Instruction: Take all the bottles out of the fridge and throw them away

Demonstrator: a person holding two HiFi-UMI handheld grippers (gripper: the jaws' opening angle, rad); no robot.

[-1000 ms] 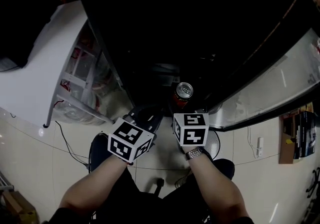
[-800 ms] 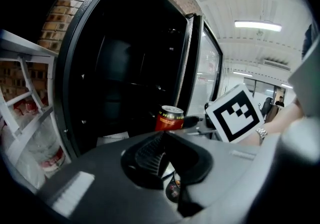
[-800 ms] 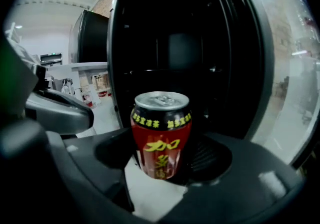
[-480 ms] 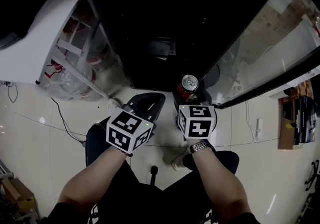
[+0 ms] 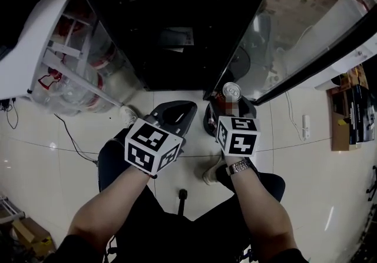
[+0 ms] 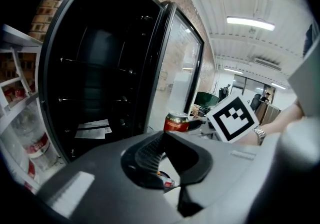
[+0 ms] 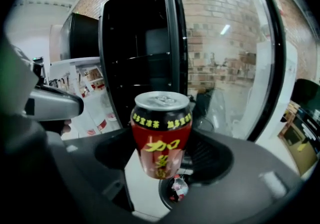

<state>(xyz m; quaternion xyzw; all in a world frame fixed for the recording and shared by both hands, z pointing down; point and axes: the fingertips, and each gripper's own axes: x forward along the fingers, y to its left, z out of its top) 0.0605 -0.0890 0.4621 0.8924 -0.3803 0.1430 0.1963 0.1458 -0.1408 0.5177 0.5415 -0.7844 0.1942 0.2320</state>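
Note:
A red drink can (image 7: 161, 138) with a silver top stands upright between the jaws of my right gripper (image 7: 162, 160), which is shut on it. In the head view the can (image 5: 231, 92) is in front of the black fridge (image 5: 177, 20), near the lower edge of its open glass door (image 5: 294, 32). Below the can sits a round black bin (image 7: 176, 190) with some rubbish in it. My left gripper (image 5: 174, 116) is just left of the can, shut and holding nothing. From the left gripper view the can (image 6: 176, 122) shows beyond the jaw tips.
A white rack (image 5: 65, 62) with plastic-wrapped goods stands left of the fridge. Papers (image 5: 175, 38) lie on the fridge's dark bottom. A cable (image 5: 76, 144) runs over the pale tiled floor. Books (image 5: 353, 120) are stacked at the far right. My legs are below the grippers.
My right gripper has drawn the can back out of the fridge opening and to the right, by the door's lower edge. The left gripper has stayed beside it, shut.

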